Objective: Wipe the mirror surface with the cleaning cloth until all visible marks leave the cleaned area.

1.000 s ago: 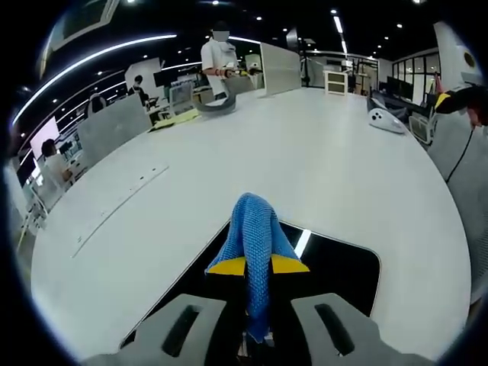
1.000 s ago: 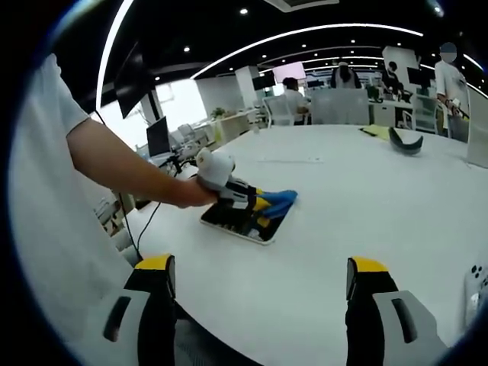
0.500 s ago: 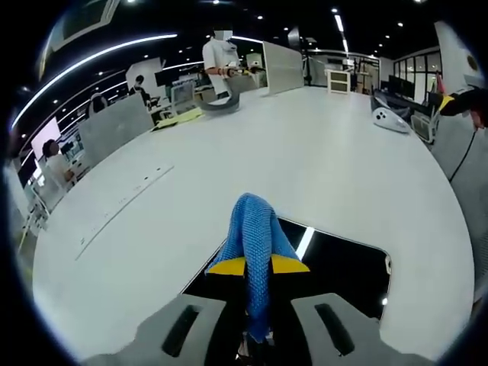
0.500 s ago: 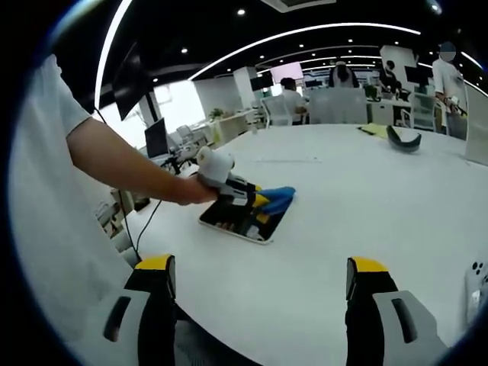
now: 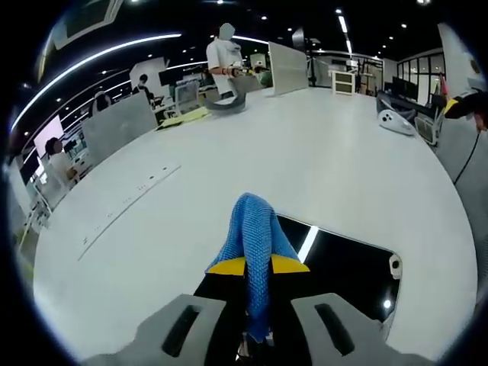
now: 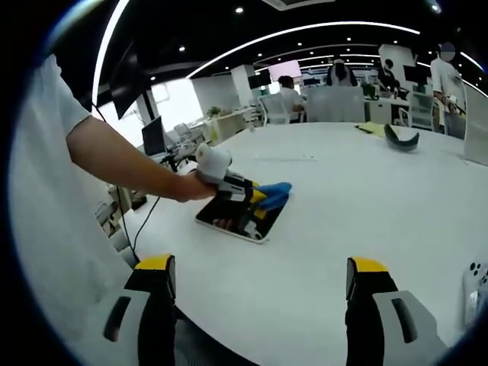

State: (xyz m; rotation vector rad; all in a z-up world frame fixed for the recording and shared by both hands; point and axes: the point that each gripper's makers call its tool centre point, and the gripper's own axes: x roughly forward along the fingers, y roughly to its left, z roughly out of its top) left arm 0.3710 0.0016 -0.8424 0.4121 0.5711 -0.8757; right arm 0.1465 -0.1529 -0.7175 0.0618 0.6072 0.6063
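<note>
My left gripper [image 5: 258, 263] was clamped on the blue cleaning cloth [image 5: 255, 236], its yellow-tipped jaws pinching the cloth between them, and the folded bunch stood out past the tips toward 12 o'clock in the left gripper view. Under the cloth lay the mirror [image 5: 343, 267], a dark flat panel on the white table [image 5: 320, 160], its free surface spreading toward 3 o'clock from the jaws. In the right gripper view I saw the same gripper low over the mirror [image 6: 245, 225] at about 10 o'clock, the cloth [image 6: 274, 191] reaching over the far edge of the panel. My right gripper [image 6: 259, 286] hung well apart from all this with its jaws wide apart and nothing between them. To do the wiping well, I judged I should keep the cloth flat and pressed on the glass, not let the hard tips scrape it, and sweep toward the uncovered side at 3 o'clock. The mirror looked light, so it might slide; the free gripper could steady one edge. Whether marks remained on the glass I could not tell.
</note>
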